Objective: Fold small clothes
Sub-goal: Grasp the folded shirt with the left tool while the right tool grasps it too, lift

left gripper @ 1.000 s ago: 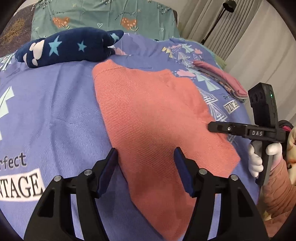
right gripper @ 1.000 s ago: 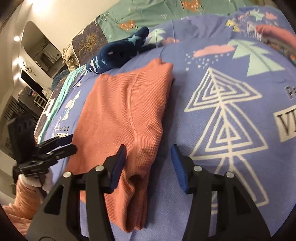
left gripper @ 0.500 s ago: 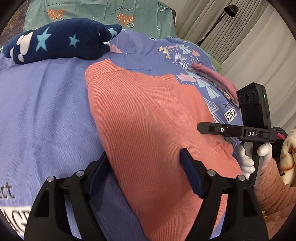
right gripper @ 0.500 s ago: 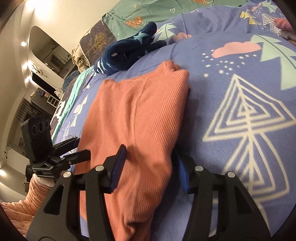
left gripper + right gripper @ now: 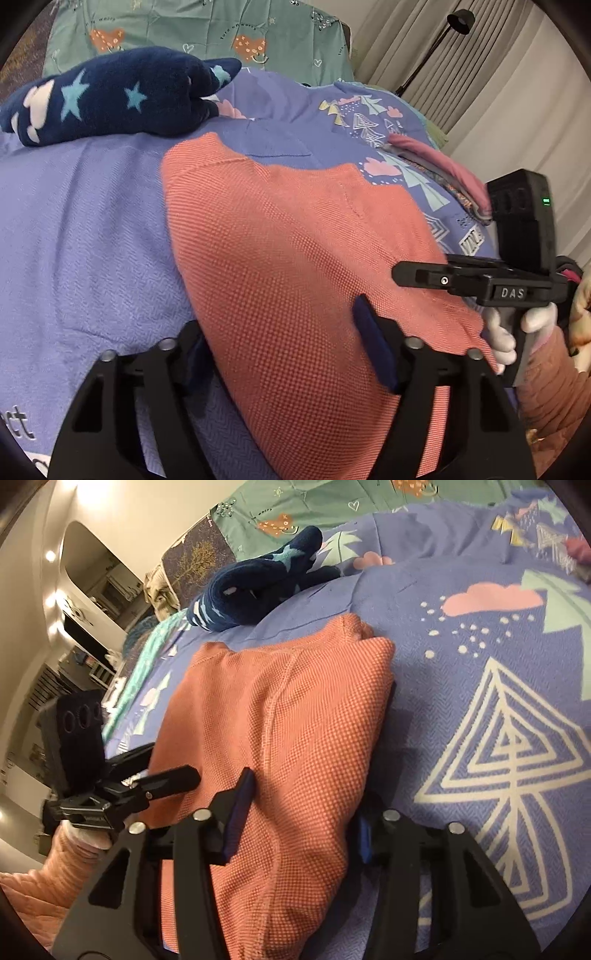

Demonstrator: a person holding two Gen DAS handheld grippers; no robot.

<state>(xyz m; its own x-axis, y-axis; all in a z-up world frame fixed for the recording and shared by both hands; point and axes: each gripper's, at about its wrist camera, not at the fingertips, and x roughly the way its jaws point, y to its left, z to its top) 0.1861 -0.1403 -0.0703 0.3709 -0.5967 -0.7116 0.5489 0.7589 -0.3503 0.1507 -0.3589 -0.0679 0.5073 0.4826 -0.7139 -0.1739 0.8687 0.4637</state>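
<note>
A coral waffle-knit garment point(image 5: 295, 266) lies partly folded on a purple patterned bedspread point(image 5: 85, 236). My left gripper point(image 5: 284, 343) is open, its jaws straddling the garment's left edge, with the left finger partly under the cloth. My right gripper point(image 5: 299, 812) is open and straddles the garment's point(image 5: 295, 720) thick folded right edge; the right finger is mostly hidden beneath the fabric. The right gripper also shows in the left wrist view point(image 5: 410, 275), and the left gripper in the right wrist view point(image 5: 177, 775).
A navy star-print plush garment point(image 5: 110, 99) lies at the far side of the bed. A folded pink and grey stack point(image 5: 443, 166) sits at the right. Green pillows point(image 5: 207, 33), curtains and a floor lamp point(image 5: 458, 18) stand behind.
Both grippers have slid forward over the coral garment's near edges, so the cloth now lies between each pair of open jaws. The garment fills more of both views.
</note>
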